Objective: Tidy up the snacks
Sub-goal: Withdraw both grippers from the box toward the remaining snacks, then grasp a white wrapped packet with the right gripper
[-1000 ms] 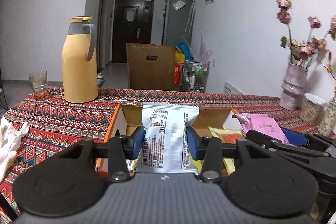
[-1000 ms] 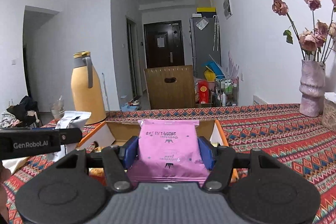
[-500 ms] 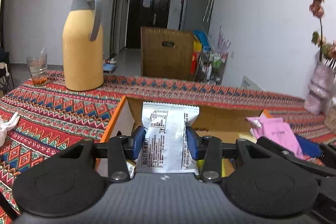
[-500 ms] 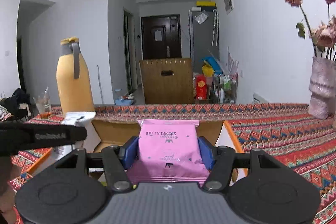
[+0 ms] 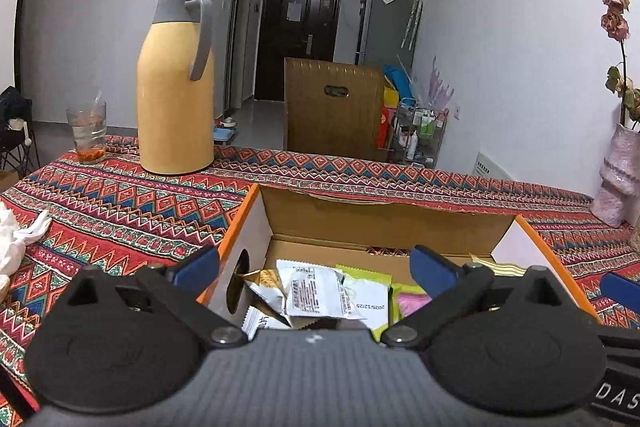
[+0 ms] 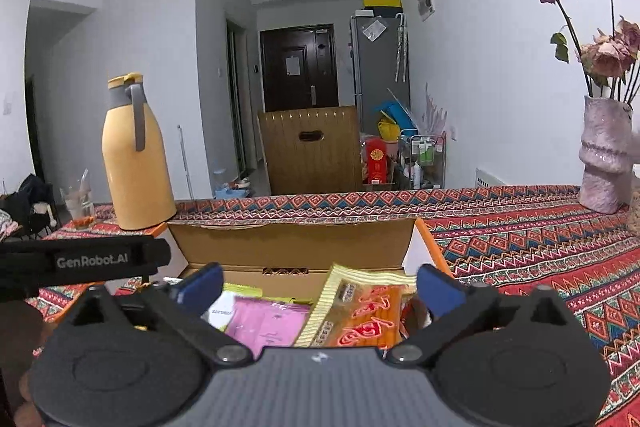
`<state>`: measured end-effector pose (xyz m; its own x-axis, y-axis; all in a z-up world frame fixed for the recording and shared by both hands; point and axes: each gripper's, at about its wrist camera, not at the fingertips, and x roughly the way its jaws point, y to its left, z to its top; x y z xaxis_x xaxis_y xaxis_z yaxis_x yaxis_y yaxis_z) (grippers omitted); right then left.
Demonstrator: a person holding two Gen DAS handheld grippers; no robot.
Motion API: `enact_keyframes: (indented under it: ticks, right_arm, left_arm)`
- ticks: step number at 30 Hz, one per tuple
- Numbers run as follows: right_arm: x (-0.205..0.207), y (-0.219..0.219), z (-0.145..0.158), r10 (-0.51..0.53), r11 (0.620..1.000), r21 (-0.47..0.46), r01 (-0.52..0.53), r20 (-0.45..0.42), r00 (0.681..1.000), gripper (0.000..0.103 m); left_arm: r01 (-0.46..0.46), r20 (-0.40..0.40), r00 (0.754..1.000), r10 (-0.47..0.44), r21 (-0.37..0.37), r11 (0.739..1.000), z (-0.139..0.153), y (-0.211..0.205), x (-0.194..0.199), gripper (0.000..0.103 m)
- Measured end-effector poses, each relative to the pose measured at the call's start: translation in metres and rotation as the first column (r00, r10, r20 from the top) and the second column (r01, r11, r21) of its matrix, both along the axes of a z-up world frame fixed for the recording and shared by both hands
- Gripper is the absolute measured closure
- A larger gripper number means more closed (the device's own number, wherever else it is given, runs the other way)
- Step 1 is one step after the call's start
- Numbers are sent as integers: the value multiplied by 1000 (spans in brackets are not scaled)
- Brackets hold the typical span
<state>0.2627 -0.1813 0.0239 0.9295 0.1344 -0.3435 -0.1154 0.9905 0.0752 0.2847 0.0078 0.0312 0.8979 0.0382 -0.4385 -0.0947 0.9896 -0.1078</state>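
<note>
An open cardboard box (image 5: 384,219) with an orange rim sits on the patterned tablecloth. My left gripper (image 5: 316,267) hovers over the box's left side. Its jaws are opening wide and nothing is held between them. Below it a silver-white packet (image 5: 320,295) lies among other snack packets. My right gripper (image 6: 320,287) is over the same box (image 6: 292,247), jaws opening wide with nothing pressed between the pads. A pink packet (image 6: 266,323) lies loose under it beside an orange and yellow packet (image 6: 364,311). The pink packet (image 5: 412,303) shows partly in the left wrist view.
A yellow thermos jug (image 5: 176,83) and a glass (image 5: 88,131) stand at the back left of the table. A pink vase (image 6: 604,163) of dried flowers stands at the back right. White cloth (image 5: 16,243) lies at the left edge. A wooden chair (image 5: 332,107) stands behind the table.
Both grippers went from shut to wide open. The silver-white packet left the left jaws and the pink packet left the right jaws; both now lie in the box.
</note>
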Motion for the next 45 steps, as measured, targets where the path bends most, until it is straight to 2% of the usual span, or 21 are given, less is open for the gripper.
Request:
enact_keyframes:
  ticks: [6,11,20,25,29,36,41,45]
  right_arm:
    - [-4,-6,4,-20,1000,14,20,13,1000,0]
    - [-20,-13,16,-18,999,32,16,72,997,0]
    - [-63,-15,33,2,1000,1,-2,126,992,0]
    - [-98,-15,23,24,1000,-18,-22,94,995,0]
    - [-127,-17,4,36,999,-30,-35,36,999,0]
    - [-169,-21,-26,30,999,-35,-32,-60,998,0]
    - [-194,-28,-40,12,1000,-26,-15,-107,994,0]
    - [-207,-34,-51,-2,1000,-20,0,-144,990,0]
  left_arm:
    - [-14,7,1000,14,1,1000,4,-1,-5,0]
    - [-30,32,999,29,22,999,16,-5,-20,0]
    - [-24,-7,1000,25,26,999,23,4,-65,0]
    - [-8,-57,998,10,34,999,10,9,-96,0]
    - [12,-110,994,-9,32,999,-7,14,-124,0]
    - [56,-228,973,-46,37,998,-45,19,-163,0]
    - [89,-261,961,-86,1,996,-58,14,-187,0]
    - [113,-280,954,-106,7,994,-65,3,-196,0]
